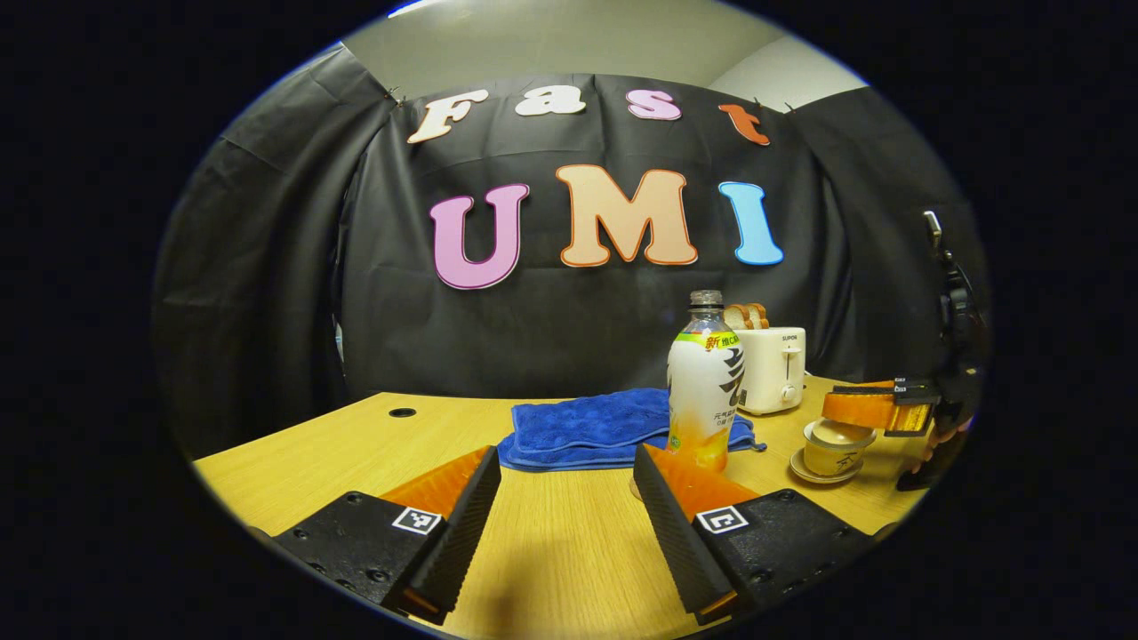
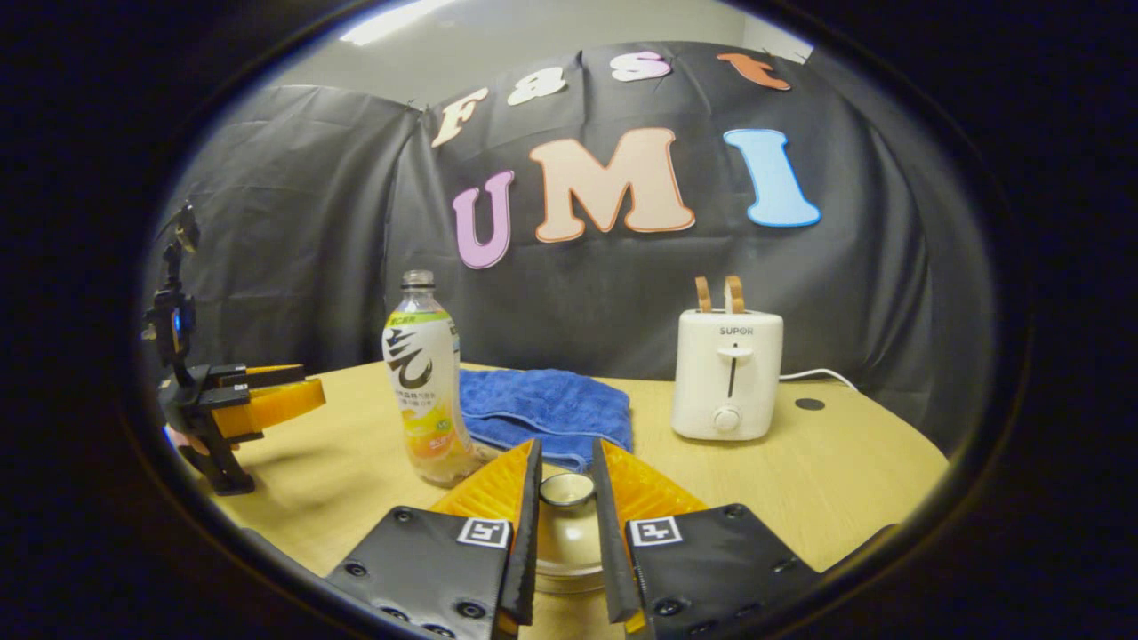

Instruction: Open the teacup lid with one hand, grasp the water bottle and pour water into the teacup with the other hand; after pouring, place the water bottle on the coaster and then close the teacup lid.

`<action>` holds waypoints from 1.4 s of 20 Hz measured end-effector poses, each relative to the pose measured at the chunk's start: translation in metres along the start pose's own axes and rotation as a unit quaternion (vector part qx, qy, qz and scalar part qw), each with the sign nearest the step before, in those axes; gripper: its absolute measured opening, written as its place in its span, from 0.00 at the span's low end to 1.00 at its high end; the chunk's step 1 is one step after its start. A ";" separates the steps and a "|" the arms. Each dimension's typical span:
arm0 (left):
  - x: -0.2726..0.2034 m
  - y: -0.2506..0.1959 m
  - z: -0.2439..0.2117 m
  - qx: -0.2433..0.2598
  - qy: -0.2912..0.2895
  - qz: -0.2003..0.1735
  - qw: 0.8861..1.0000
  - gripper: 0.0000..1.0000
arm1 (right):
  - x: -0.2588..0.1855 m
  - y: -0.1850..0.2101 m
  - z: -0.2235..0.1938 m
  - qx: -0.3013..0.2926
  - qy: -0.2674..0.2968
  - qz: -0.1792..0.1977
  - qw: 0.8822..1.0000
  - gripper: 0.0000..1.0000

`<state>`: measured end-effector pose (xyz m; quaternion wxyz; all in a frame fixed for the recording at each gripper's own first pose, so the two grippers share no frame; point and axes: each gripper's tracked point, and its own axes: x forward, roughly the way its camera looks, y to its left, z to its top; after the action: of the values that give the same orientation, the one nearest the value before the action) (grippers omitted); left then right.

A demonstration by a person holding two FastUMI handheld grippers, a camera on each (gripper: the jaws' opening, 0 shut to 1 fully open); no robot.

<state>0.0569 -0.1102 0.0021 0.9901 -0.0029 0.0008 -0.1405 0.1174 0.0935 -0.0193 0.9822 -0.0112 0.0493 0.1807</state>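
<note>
Your right tool (image 2: pixel 566 498) sits low over the teacup (image 2: pixel 564 542), its fingers narrowed on either side of the lid's knob (image 2: pixel 567 487); whether they press it you cannot tell. Your left tool (image 1: pixel 569 498) hangs spread wide above the bare table (image 1: pixel 551 551), holding nothing. The water bottle (image 1: pixel 705 382) stands upright just left of the teacup, in front of a folded blue towel (image 1: pixel 591 428). A white toaster (image 2: pixel 726 373) with bread stands farther back.
</note>
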 end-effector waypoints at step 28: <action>-0.002 0.006 -0.001 0.000 0.000 0.013 1.000 0.88 | -0.061 -0.027 0.011 0.005 -0.050 -0.085 0.995 0.98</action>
<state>0.0564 -0.1041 0.0006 0.9919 -0.0029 0.0008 -0.1274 0.0716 0.0477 -0.0024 0.9953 -0.0014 -0.0006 0.0968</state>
